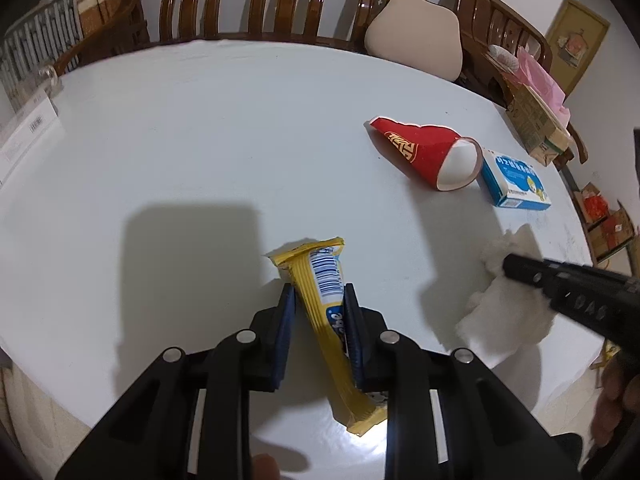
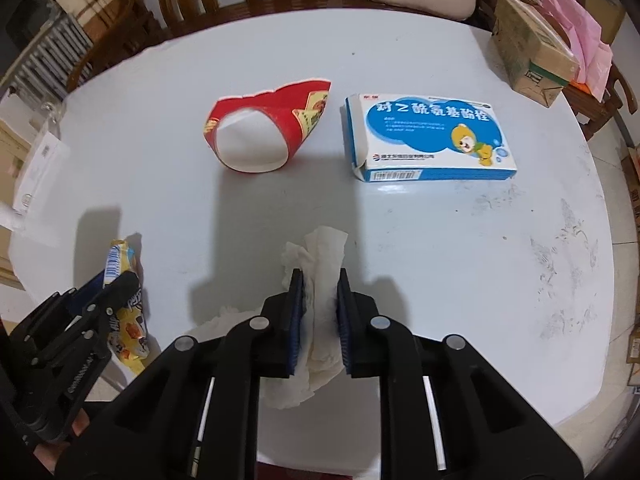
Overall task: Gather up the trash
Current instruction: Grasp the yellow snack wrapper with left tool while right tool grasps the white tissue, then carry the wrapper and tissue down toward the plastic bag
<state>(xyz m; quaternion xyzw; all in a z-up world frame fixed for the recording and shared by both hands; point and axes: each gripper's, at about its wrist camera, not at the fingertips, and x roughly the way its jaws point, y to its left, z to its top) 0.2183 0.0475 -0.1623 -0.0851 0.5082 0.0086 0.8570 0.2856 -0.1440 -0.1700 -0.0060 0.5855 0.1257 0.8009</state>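
Note:
My left gripper (image 1: 316, 296) is shut on a yellow snack wrapper (image 1: 320, 280), which lies lengthwise between the blue pads over the near part of the white round table (image 1: 200, 140). My right gripper (image 2: 319, 280) is shut on a crumpled white tissue (image 2: 324, 252). In the left wrist view the tissue (image 1: 500, 304) shows at the right under the right gripper. In the right wrist view the wrapper (image 2: 120, 264) and left gripper show at the lower left. A crushed red paper cup (image 2: 260, 128) and a blue-and-white medicine box (image 2: 428, 136) lie further back on the table.
Wooden chairs (image 1: 240, 0) ring the far side of the table, one with a beige cushion (image 1: 416, 32). A cardboard box (image 2: 528, 52) with pink paper sits at the right. White papers (image 2: 36, 168) lie at the table's left edge. Cartons stand on the floor at the right.

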